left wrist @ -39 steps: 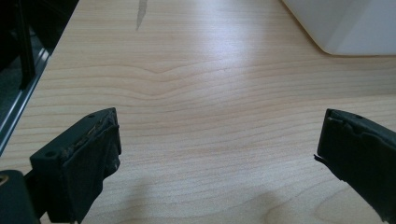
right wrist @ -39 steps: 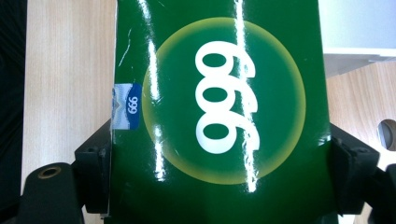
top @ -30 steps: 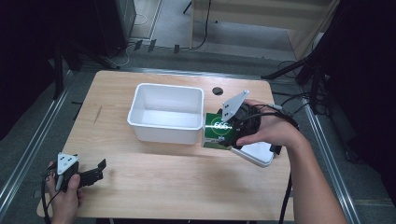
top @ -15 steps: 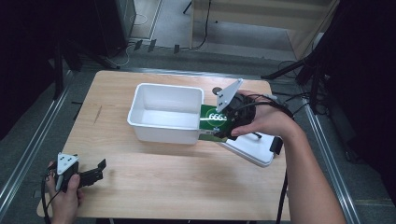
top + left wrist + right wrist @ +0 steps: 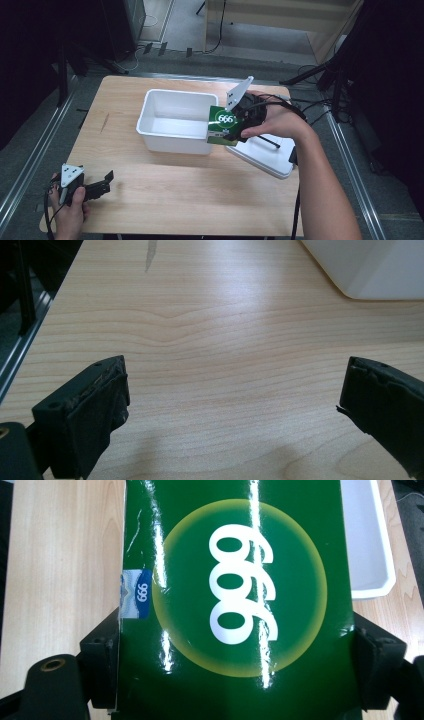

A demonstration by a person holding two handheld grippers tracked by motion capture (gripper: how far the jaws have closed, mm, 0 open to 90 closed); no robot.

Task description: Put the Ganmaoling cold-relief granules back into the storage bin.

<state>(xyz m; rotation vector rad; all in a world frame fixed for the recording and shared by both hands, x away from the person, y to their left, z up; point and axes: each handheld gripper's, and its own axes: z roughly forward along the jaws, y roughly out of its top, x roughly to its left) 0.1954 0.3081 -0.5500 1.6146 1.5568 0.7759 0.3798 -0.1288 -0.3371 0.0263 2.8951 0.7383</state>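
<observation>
My right gripper (image 5: pixel 235 126) is shut on a green box (image 5: pixel 222 125) printed with a yellow ring and white "666". It holds the box in the air at the right rim of the white tub (image 5: pixel 150 107). In the right gripper view the green box (image 5: pixel 235 595) spans the space between both jaws. My left gripper (image 5: pixel 102 184) rests low at the table's near left corner, held by a hand. In the left gripper view its fingers (image 5: pixel 85 412) stand wide apart over bare wood, and a corner of the white tub (image 5: pixel 370 270) shows at the upper right.
A white lid (image 5: pixel 267 155) lies flat on the wooden table (image 5: pixel 200 195), right of the tub and under my right hand. Cables trail off the table's right side. A metal rail (image 5: pixel 30 165) runs along the left edge.
My right gripper has lifted the green box up off the white lid and carried it left, to the tub's right rim. The left gripper has stayed where it was.
</observation>
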